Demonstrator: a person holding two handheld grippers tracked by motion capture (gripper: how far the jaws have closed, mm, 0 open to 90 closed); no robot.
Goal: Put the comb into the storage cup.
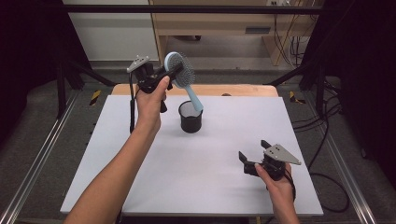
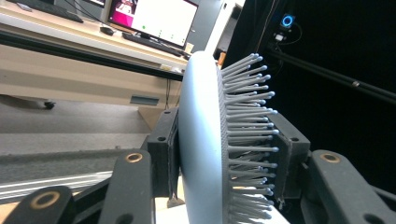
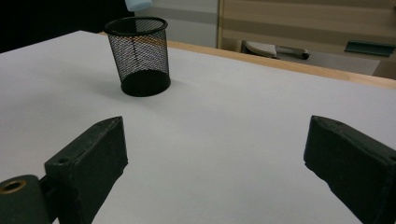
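Observation:
A light blue hairbrush (image 1: 183, 77) hangs in the air at the back of the table, handle pointing down toward a black mesh cup (image 1: 190, 116). My left gripper (image 1: 175, 71) is shut on the brush's round head (image 2: 205, 140), one pad on its smooth back, the other against the bristles. The handle tip (image 3: 137, 4) hovers just above the cup's rim (image 3: 135, 23), slightly to its right in the high view. My right gripper (image 1: 253, 150) rests near the table's front right, open with nothing between its jaws (image 3: 215, 168), facing the cup.
A white sheet (image 1: 210, 163) covers the table, with a wooden edge (image 1: 233, 89) at the back. Black frame bars and cables run along the right side. A desk with a monitor (image 2: 154, 18) stands beyond the table.

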